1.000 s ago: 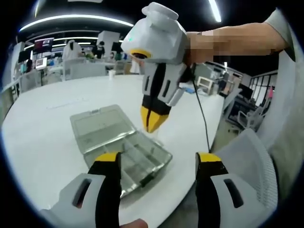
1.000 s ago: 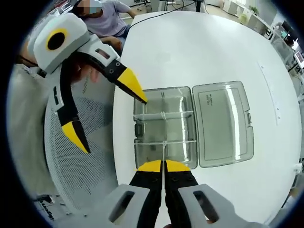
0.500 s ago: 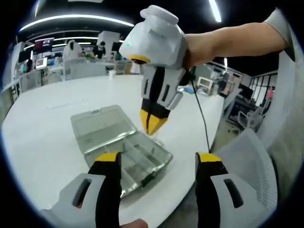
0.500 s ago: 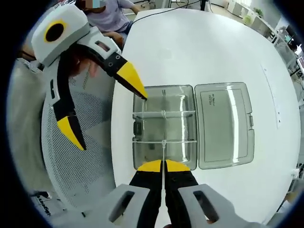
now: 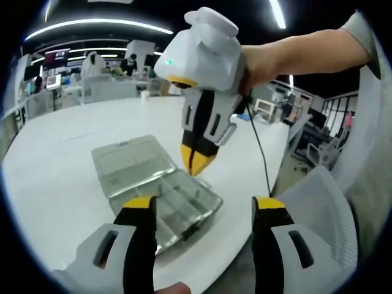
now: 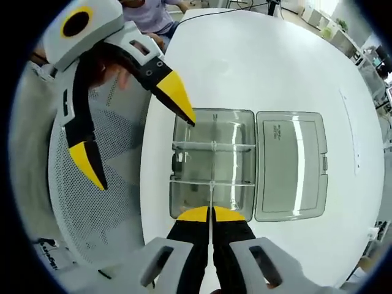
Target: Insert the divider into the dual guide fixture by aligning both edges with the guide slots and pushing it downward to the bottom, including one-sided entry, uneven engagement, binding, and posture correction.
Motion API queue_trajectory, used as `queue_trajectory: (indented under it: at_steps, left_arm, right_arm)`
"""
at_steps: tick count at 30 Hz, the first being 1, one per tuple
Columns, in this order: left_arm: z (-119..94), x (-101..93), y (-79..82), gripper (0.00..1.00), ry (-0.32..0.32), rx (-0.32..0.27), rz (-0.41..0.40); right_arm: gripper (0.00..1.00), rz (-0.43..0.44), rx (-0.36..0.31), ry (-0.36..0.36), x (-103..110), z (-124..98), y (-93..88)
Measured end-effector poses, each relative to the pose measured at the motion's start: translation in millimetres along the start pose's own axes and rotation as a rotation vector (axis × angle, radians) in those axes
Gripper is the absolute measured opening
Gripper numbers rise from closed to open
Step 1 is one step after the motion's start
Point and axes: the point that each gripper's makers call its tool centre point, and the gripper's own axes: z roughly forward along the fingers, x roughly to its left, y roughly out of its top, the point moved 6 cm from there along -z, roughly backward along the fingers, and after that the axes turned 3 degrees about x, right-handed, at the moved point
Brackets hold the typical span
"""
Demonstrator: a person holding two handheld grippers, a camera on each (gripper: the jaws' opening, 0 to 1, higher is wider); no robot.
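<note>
**Right tool held a clear divider above the open box**

In the left gripper view, the left tool stood wide open with nothing between its yellow-tipped jaws, low over the near edge of the white surface. The clear box lay ahead of it, lid folded back flat towards the far left, tray with its compartments nearest the tool. Above the tray's right end the right tool pointed down, jaws pressed together; a thin clear strip seemed to hang from the tips, though it was hard to make out there. A cable ran down from it over the surface's edge, and a mesh chair sat at the right.

In the right gripper view, the left tool hung at the left, one jaw tip at the tray's far-left corner, the other out over the chair. The box lay open in the middle, tray left and lid right. The right tool was closed on the divider, seen edge-on as a thin line rising from its tips over the tray's near wall. Whether the divider's edges sat in the guide slots could not be told.
</note>
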Motion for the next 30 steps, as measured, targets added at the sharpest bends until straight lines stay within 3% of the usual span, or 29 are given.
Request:
queue_trajectory:
  at_steps: [14, 30]
  left_arm:
    - [1.0, 2.3, -2.1, 0.61, 0.001, 0.000, -0.001]
    - [0.8, 1.0, -1.8, 0.61, 0.001, 0.000, -0.004]
  right_arm:
    - [0.00, -0.009, 0.032, -0.008, -1.4, 7.1, -0.1]
    - [0.00, -0.009, 0.020, -0.009, -1.6, 17.6, -3.7]
